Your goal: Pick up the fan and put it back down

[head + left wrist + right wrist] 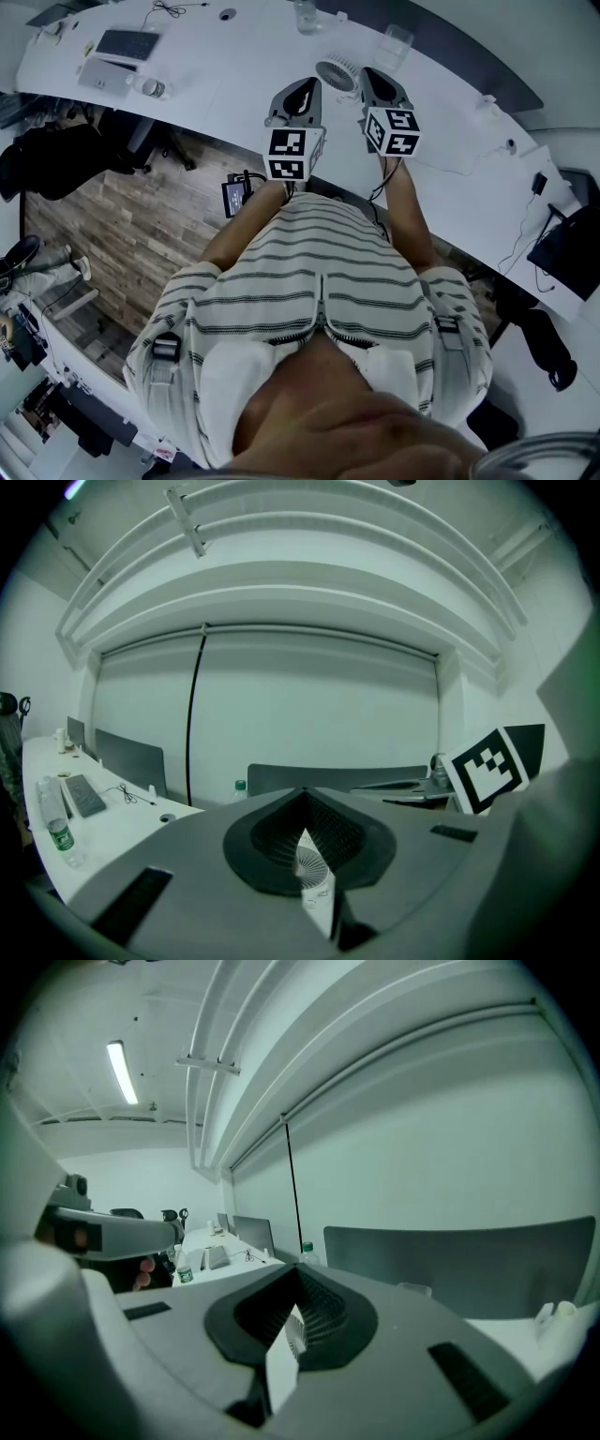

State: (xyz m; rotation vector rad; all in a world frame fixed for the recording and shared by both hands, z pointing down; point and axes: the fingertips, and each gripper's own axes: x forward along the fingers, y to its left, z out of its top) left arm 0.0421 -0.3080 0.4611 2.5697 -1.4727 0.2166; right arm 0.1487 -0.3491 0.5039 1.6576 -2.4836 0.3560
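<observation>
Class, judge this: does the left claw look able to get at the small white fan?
Probably yes: the fan sits just beyond the left claw, with nothing between them, though its shut jaws must open first.

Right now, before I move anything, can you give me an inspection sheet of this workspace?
Surface: white curved table.
Job's things: small white fan between the two gripper tips.
Clutter: keyboard, bottle, clear cup, glass.
Grippers: left gripper and right gripper, jaws together; fan shows through each slit.
Cables: thin cable at the far edge; another at the right.
Surroundings: wooden floor, dark office chair.
</observation>
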